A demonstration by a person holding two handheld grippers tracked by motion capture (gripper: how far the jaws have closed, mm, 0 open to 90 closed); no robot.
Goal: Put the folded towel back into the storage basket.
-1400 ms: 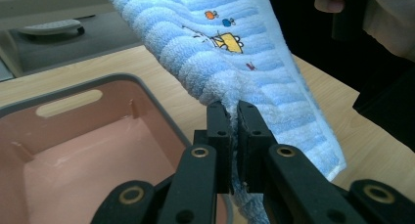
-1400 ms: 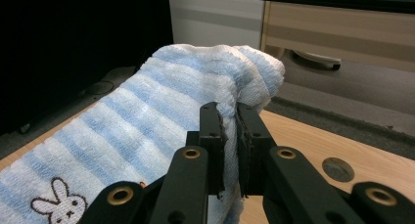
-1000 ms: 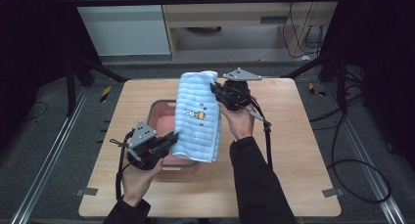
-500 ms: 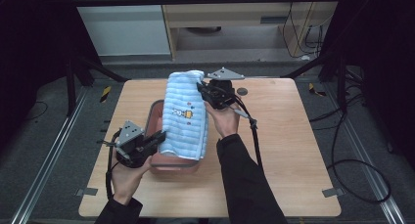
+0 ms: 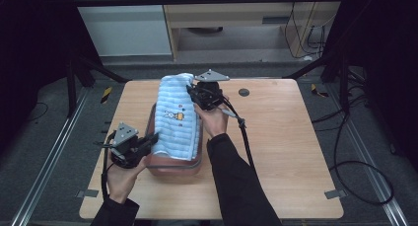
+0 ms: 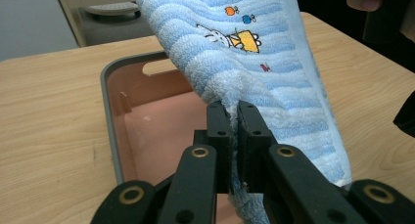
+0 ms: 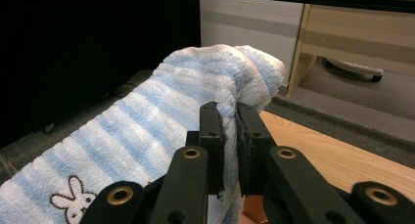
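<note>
Both grippers [image 5: 148, 142] [image 5: 193, 91] clamped on towel [image 5: 175, 122] ends, stretched over pink bin [image 5: 170, 166]; table [image 5: 296, 152] right side open

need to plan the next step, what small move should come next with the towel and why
Probably lower both ends together. The left hand-held gripper and right hand-held gripper are each shut on the blue striped towel, which hangs stretched above the pink bin and overhangs its far rim. Sinking it, with the far end drawn nearer, should lay it inside.

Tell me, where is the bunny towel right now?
In the high view the blue striped towel hangs stretched over the pink tray at the table's middle, pinched between the left gripper and right gripper.
</note>
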